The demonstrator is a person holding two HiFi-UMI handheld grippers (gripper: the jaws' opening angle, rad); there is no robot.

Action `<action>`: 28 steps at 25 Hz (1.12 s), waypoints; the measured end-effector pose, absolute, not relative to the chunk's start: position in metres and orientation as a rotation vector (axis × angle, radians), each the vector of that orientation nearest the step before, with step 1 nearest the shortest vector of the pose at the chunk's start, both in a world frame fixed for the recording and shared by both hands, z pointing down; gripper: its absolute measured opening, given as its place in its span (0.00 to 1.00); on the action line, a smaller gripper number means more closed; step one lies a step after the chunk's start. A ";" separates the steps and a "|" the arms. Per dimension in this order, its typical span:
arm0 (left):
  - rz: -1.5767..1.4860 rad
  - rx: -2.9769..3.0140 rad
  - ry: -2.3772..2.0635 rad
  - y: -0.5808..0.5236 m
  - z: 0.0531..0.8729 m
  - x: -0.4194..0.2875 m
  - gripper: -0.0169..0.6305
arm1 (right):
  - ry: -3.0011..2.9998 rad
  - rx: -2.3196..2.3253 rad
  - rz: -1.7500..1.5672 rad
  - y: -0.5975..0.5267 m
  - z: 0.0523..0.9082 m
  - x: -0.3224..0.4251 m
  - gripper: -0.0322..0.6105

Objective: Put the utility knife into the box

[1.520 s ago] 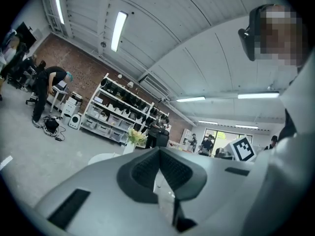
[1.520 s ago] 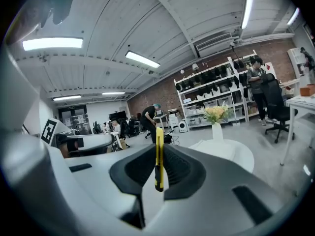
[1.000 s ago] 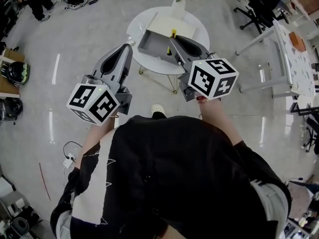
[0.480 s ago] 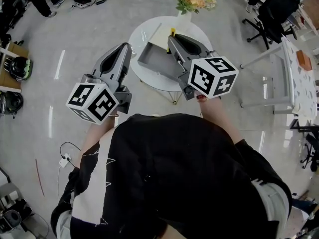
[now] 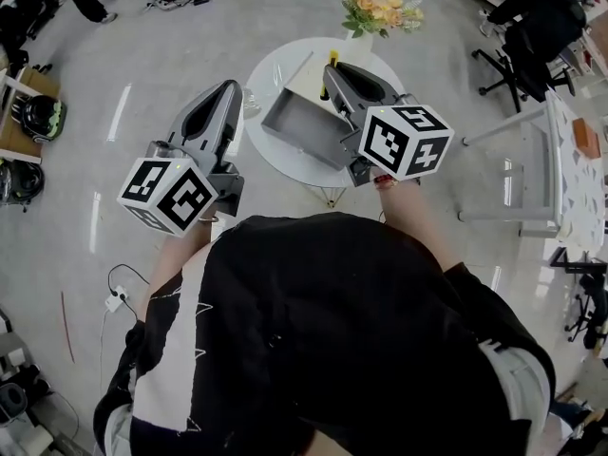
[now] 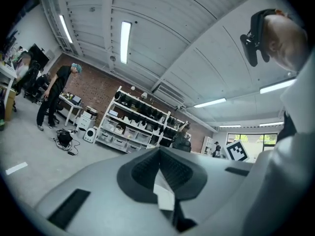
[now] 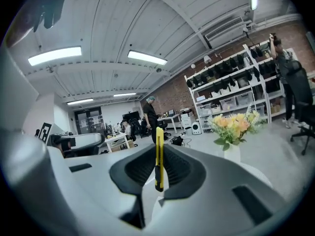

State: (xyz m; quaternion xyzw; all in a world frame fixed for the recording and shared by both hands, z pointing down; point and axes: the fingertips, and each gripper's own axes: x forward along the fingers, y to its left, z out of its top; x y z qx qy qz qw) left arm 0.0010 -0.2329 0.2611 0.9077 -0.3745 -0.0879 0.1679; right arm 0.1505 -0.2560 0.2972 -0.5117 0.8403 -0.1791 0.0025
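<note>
My right gripper (image 5: 331, 72) is shut on a yellow utility knife (image 5: 332, 60), which stands upright between its pads (image 7: 159, 159). In the head view the knife's tip shows above the far end of an open grey box (image 5: 296, 122) on a round white table (image 5: 271, 60). The right gripper hangs over the box's right side. Left of the table my left gripper (image 5: 231, 88) is held in the air, its jaws shut with nothing between them (image 6: 160, 154). Both gripper views point up across the room, so neither shows the box.
A vase of orange and yellow flowers (image 5: 380, 8) stands at the table's far edge, also in the right gripper view (image 7: 230, 127). A white sheet (image 5: 309, 69) lies behind the box. Office chairs and a white desk (image 5: 560, 150) stand to the right; people and shelves are farther off.
The table, box and flowers have slid lower in the head view, closer under the grippers. The knife stays in the right gripper. The left gripper has drifted slightly left.
</note>
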 end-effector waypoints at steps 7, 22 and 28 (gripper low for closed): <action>-0.231 2.526 -1.111 -0.240 0.277 -0.012 0.04 | 2.608 -1.699 -0.794 -0.269 0.370 0.162 0.12; -0.230 2.438 -1.144 -0.241 0.310 -0.035 0.04 | 2.817 -1.802 -1.278 -0.251 0.526 0.154 0.12; -0.226 2.408 -1.203 -0.233 0.318 -0.061 0.04 | 2.890 -1.857 -1.369 -0.256 0.558 0.160 0.12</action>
